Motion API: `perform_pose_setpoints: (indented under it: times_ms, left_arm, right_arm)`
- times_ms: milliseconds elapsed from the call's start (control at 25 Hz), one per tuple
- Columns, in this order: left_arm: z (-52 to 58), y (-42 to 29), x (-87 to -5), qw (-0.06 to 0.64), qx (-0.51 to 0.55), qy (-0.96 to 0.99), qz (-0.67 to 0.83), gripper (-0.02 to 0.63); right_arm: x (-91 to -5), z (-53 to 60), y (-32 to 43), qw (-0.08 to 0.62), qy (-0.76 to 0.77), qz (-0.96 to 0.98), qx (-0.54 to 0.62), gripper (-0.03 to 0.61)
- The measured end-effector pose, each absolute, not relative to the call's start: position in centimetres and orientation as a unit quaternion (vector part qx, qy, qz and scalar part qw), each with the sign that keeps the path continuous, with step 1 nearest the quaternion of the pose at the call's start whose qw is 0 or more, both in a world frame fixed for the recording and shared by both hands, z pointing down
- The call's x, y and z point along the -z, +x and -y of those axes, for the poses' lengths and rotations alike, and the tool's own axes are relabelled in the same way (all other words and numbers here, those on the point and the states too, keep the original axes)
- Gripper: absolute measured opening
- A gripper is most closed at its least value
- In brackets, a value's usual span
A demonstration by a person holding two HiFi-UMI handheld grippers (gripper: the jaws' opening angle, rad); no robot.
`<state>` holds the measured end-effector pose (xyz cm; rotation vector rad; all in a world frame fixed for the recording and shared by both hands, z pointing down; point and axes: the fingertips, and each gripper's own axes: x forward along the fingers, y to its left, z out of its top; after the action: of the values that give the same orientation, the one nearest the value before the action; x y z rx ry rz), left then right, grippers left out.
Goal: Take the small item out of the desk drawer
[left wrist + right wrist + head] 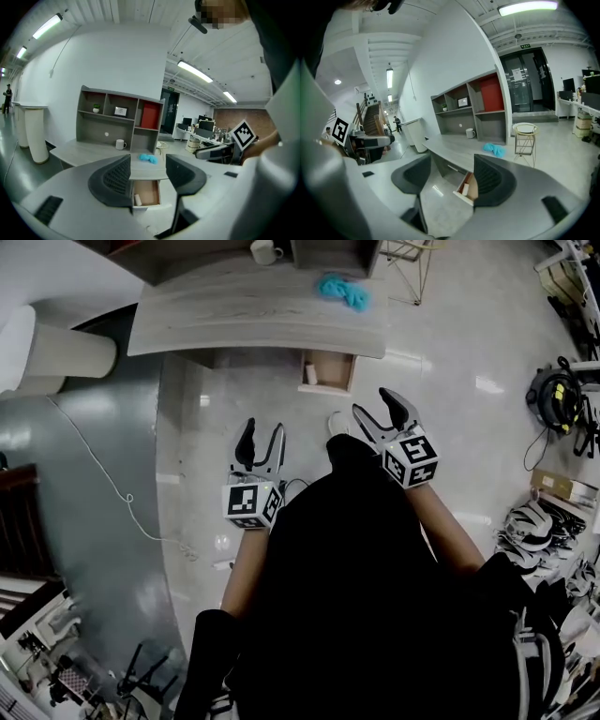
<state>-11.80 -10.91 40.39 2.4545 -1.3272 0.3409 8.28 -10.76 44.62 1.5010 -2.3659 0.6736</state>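
Pointing forward side by side, left claw (263,426) and right claw (373,401) gape empty; open drawer (334,371) well ahead.

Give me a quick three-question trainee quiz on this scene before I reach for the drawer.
1. True or false: the small white item lies inside the open light-wood desk drawer.
2. What lies on the grey desktop above that drawer? A) crumpled blue cloth B) red stapler C) black keyboard
3. Fill in: the left gripper and right gripper both have jaws ____, holding nothing.
Key: 1 true; 2 A; 3 apart.
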Motion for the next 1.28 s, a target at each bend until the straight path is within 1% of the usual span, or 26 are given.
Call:
perform_pose_setpoints:
  times_ms: [560,680,920,1120,1280]
  left_arm:
    - [20.6,-6.7,-46.0,0.238,-0.151,0.831,0.479,0.213]
    - [22.0,-5.7,-48.4,0.251,-0.17,0.824,0.478,0.213]
    - [23.2,-2.4,-53.4,0.251,-0.237,0.826,0.445,0.213]
    - [24.1,0.1,-59.8,0.297,-0.263,0.814,0.425,0.213]
    - [24.7,1.1,-65.2,0.318,-0.291,0.798,0.421,0.213]
  right_arm:
    - [-48.2,22.0,10.7,0.141,0.469,0.823,-0.288,0.27]
    - [-49.3,23.7,11.1,0.142,0.462,0.824,-0.295,0.27]
    - [-51.2,25.3,11.6,0.156,0.442,0.829,-0.304,0.27]
    - [-52.3,25.5,11.9,0.166,0.443,0.823,-0.314,0.27]
    - [-53.8,25.0,11.8,0.18,0.448,0.81,-0.332,0.27]
